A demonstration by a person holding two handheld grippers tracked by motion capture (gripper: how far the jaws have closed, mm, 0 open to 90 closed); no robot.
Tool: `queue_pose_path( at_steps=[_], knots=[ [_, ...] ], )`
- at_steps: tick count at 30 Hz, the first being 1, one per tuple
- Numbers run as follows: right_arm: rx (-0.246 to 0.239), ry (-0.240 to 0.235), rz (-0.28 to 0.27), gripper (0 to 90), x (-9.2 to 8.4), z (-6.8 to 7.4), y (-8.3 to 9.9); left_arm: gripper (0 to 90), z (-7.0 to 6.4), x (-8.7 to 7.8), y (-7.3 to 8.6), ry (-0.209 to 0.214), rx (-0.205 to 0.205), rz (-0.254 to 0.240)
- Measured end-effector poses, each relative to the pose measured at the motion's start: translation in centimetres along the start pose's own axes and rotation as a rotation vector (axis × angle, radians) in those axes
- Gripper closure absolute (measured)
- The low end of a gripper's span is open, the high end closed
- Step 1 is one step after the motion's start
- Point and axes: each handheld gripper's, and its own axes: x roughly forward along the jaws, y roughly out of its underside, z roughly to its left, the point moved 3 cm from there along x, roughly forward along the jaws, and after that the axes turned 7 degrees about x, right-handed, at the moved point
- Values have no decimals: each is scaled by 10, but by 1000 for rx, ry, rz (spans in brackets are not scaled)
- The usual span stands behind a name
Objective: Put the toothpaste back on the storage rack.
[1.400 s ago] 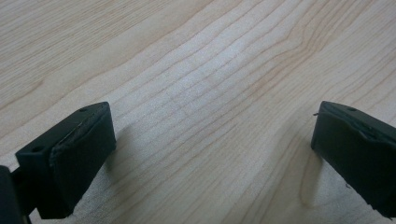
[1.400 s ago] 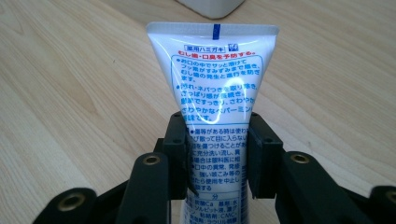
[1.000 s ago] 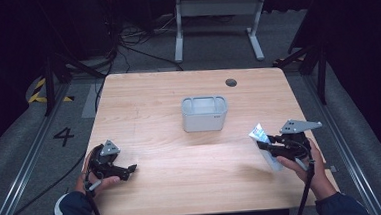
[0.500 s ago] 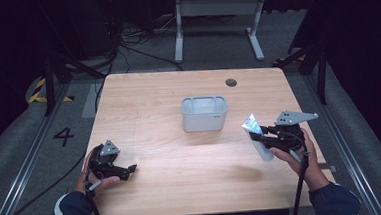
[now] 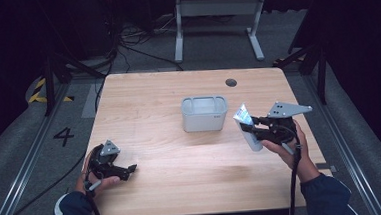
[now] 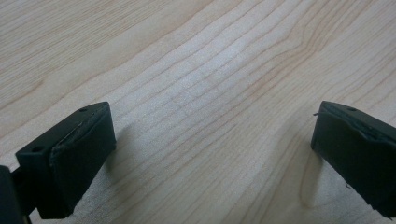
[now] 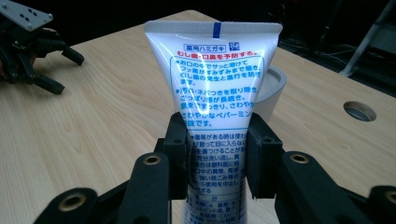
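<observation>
Here the right gripper (image 5: 250, 129) pinches a white toothpaste tube (image 5: 247, 128) by its middle, both pads pressed flat on its printed sides, crimped end up and tilted. Tube is lifted off the wooden table (image 5: 183, 178), just right of the grey container (image 5: 204, 113), not touching it. Left gripper (image 5: 127, 170) rests low at the table's near left, jaws spread wide, bare wood between them. Grippers well apart.
</observation>
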Motion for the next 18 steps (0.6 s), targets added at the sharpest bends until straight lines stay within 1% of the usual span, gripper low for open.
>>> queue_pose_path(
  at_steps=[2,5,8,18],
  knots=[
    [-4,-1,-5,667,0,1,-2,2,0,0,0,0,0,0],
    [-15,-4,-24,667,1,3,-12,2,0,0,0,0,0,0],
    [-19,-8,-28,667,2,4,-17,2,0,0,0,1,-2,0],
    [-37,-22,-49,666,14,6,-37,2,0,0,0,1,-2,0]
  ],
)
